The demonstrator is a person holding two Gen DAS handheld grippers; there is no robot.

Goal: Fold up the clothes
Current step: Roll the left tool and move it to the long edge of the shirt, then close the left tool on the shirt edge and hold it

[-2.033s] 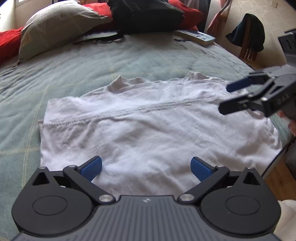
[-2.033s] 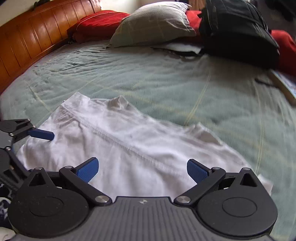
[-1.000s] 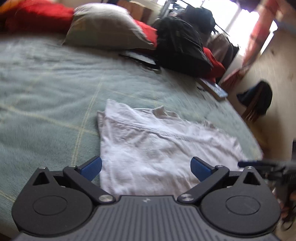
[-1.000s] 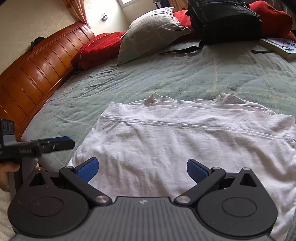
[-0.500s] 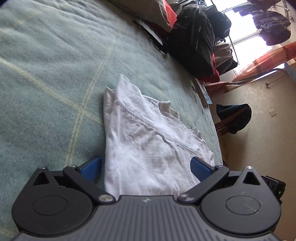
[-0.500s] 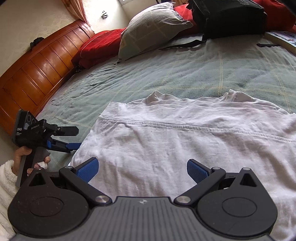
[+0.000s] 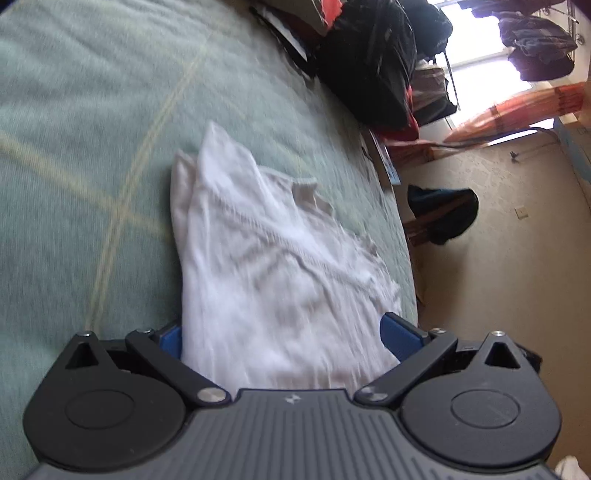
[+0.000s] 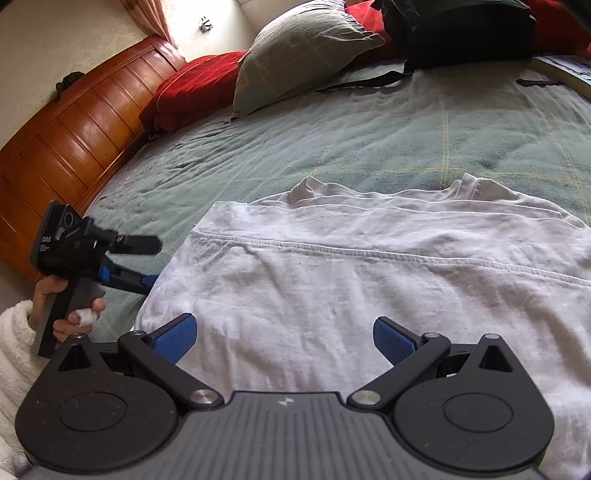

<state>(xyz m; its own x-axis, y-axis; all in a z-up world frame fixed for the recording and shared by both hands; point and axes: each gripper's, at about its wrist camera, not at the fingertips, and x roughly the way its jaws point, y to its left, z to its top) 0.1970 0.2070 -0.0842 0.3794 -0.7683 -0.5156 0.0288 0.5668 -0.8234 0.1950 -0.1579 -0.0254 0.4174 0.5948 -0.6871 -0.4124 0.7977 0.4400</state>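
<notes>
A white T-shirt lies folded flat on the green bed cover, its stitched hem running across it. In the left wrist view the shirt runs away from me, its near left edge between the open jaws of my left gripper. The left gripper also shows in the right wrist view, turned on its side at the shirt's left edge, jaws apart. My right gripper is open and empty above the shirt's near edge.
A grey pillow, red cushions and a black bag lie at the head of the bed. A wooden headboard stands at left. A book lies at far right. A chair with dark clothes stands beside the bed.
My left gripper has swung to the shirt's left side, rolled sideways, and moved in until the shirt's edge lies between its jaws. My right gripper has stayed nearly still.
</notes>
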